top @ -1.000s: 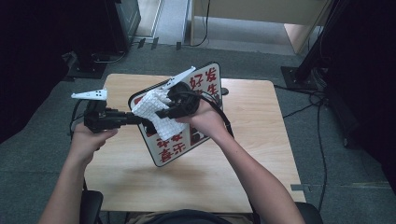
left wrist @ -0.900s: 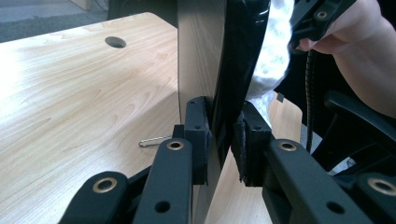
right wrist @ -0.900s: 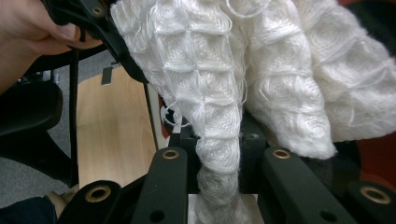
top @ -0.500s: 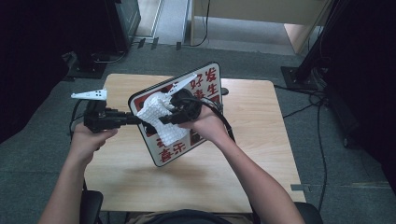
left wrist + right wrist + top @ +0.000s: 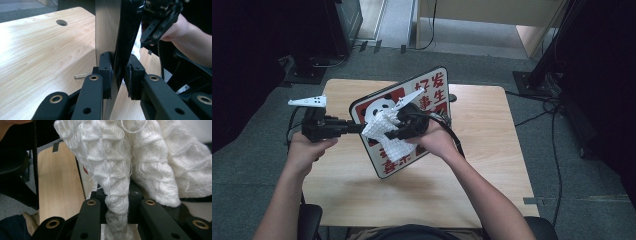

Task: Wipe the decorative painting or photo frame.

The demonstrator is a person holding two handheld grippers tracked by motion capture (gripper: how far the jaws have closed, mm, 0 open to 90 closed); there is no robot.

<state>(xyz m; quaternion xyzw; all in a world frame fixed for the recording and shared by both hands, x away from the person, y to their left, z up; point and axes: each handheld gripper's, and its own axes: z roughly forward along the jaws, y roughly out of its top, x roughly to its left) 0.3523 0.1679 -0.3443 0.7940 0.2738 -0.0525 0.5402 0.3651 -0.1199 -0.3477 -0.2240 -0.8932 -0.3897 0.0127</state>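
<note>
While the left gripper [image 5: 357, 128] reaches in level from the left of the high view, its two black jaws are clamped on the near edge of a flat rectangular sign board with a black rim, a panda picture and red characters on white [image 5: 432, 92]; in the left gripper view the pads press either side of the sign board [image 5: 110, 27] edge, and the left gripper [image 5: 119, 75] holds it standing tilted on the light wooden table [image 5: 492, 150], its lower corner near the person's side. The right gripper [image 5: 394, 131] lies against the printed face of the board, and its jaws are closed tight on a white waffle-weave cloth [image 5: 387, 137] that is bunched over the panda picture. In the right gripper view the cloth [image 5: 120, 170] is squeezed into a narrow waist between the jaws of the right gripper [image 5: 117, 216] and billows out above them, with the table [image 5: 57, 185] beyond. A small metal clip [image 5: 81, 75] lies on the table [image 5: 37, 55] beside the board
</note>
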